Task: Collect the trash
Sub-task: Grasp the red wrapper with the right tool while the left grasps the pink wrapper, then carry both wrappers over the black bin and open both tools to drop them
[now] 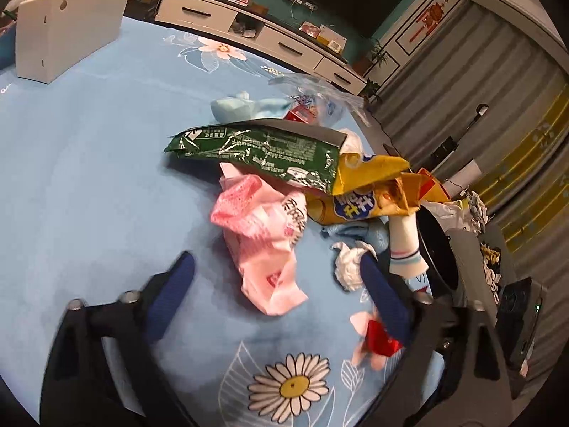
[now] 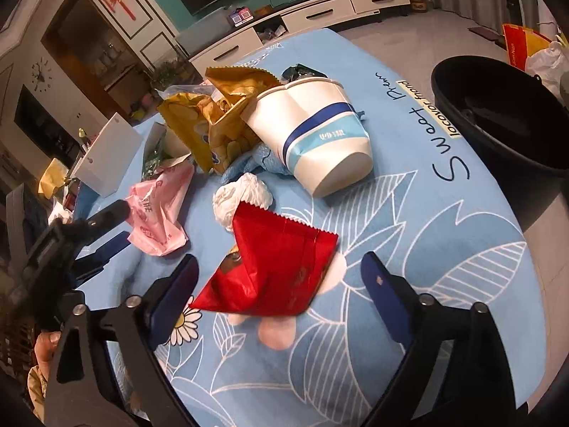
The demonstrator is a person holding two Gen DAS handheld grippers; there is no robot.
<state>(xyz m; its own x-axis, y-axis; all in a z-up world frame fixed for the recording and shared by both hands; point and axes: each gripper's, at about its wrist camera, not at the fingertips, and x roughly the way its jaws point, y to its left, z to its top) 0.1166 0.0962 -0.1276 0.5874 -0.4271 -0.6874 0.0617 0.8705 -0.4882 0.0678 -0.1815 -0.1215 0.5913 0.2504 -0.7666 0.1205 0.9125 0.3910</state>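
On the blue flowered tablecloth [image 1: 89,178] lies a heap of trash. A crumpled pink wrapper [image 1: 263,249] sits between the blue fingers of my left gripper [image 1: 276,261], which stands open without touching it. Beyond it lie a green wrapper [image 1: 256,149], a yellow chip bag [image 1: 362,185] and a white tissue ball [image 1: 350,263]. In the right wrist view a red foil wrapper [image 2: 270,267] lies between the fingers of my right gripper [image 2: 280,261], which is open, its pads clear of the foil. A tipped white paper cup [image 2: 313,135] with blue bands lies behind the tissue ball [image 2: 242,195].
A black bin [image 2: 498,114] stands off the table's right edge. A white box [image 1: 67,25] stands at the far left of the table. My left gripper [image 2: 113,231] shows beside the pink wrapper [image 2: 156,210]. A hand [image 2: 44,345] is at the lower left.
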